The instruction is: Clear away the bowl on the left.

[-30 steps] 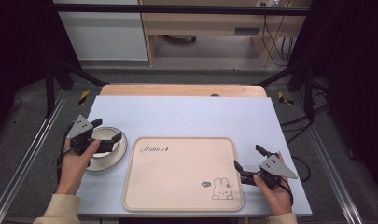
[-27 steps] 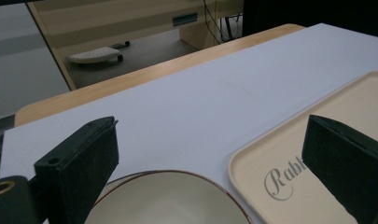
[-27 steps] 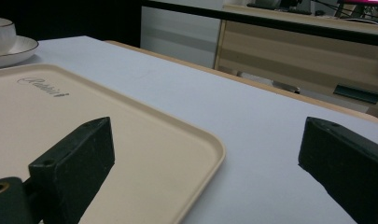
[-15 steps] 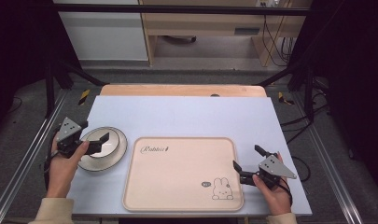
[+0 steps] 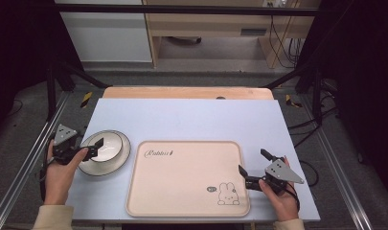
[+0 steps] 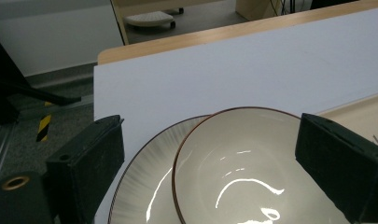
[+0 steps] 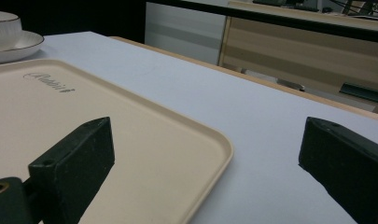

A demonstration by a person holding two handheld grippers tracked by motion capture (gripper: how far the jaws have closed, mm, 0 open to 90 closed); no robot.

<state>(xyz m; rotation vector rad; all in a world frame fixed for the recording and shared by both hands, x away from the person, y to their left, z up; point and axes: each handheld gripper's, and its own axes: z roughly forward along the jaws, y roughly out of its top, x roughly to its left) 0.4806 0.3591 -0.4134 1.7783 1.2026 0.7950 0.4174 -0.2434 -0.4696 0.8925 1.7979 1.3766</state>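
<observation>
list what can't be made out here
- Bowl near rim: cut off by the bottom edge of the left gripper view.
- Tray near side: cut off by the right gripper view's edge.
- Tray lettering: too small in the high view to read surely.

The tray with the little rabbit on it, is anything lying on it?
No, the cream rabbit tray is bare in the high view; the bowl sits on its saucer beside it.

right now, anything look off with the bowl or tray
Nothing stands out. The bowl sits upright on its plate, off-centre toward one side, unspilled and unchipped. The tray lies flat and square on the table.
</observation>
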